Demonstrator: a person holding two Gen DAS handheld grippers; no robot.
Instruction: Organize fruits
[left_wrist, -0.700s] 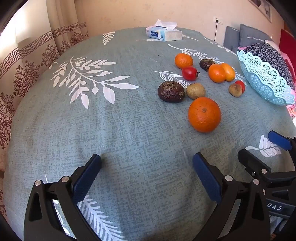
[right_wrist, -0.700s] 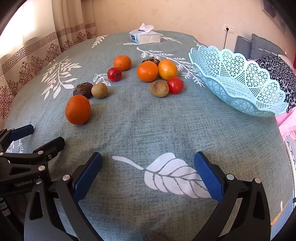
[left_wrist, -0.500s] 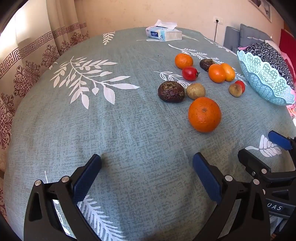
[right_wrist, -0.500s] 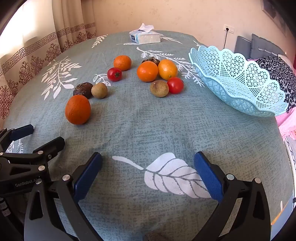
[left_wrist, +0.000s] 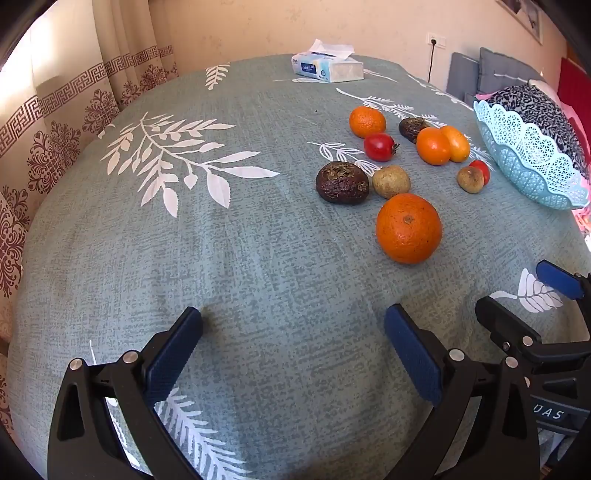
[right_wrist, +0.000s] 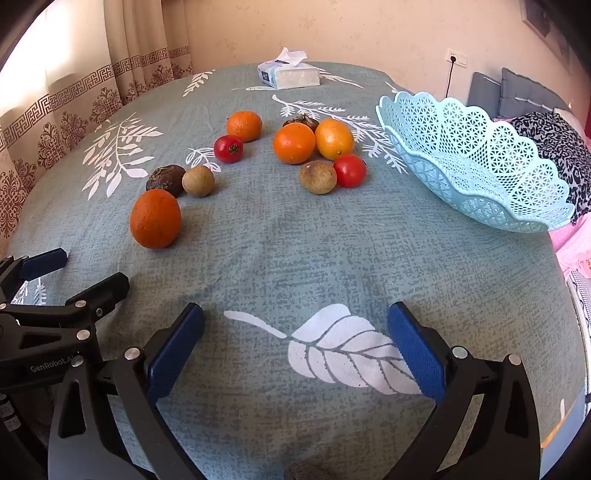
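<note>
Several fruits lie loose on a grey-green leaf-print cloth (left_wrist: 221, 258). Nearest is a big orange (left_wrist: 408, 228) (right_wrist: 155, 218), with a dark wrinkled fruit (left_wrist: 342, 182) (right_wrist: 166, 179) and a tan round fruit (left_wrist: 390, 181) (right_wrist: 198, 180) behind it. Farther back sit a red tomato (right_wrist: 228, 148), a small orange (right_wrist: 244, 126), two more oranges (right_wrist: 294, 143), another tan fruit (right_wrist: 317, 177) and a second tomato (right_wrist: 349, 170). A light blue lattice basket (right_wrist: 476, 162) (left_wrist: 528, 158) stands empty at the right. My left gripper (left_wrist: 293, 332) and right gripper (right_wrist: 295, 332) both hover open over bare cloth, short of the fruits.
A tissue box (right_wrist: 289, 74) (left_wrist: 327, 67) rests at the far edge. Patterned curtains (left_wrist: 55, 122) hang along the left. Cushions and a black-and-white patterned fabric (right_wrist: 554, 144) lie beyond the basket at the right. Each gripper shows at the edge of the other's view.
</note>
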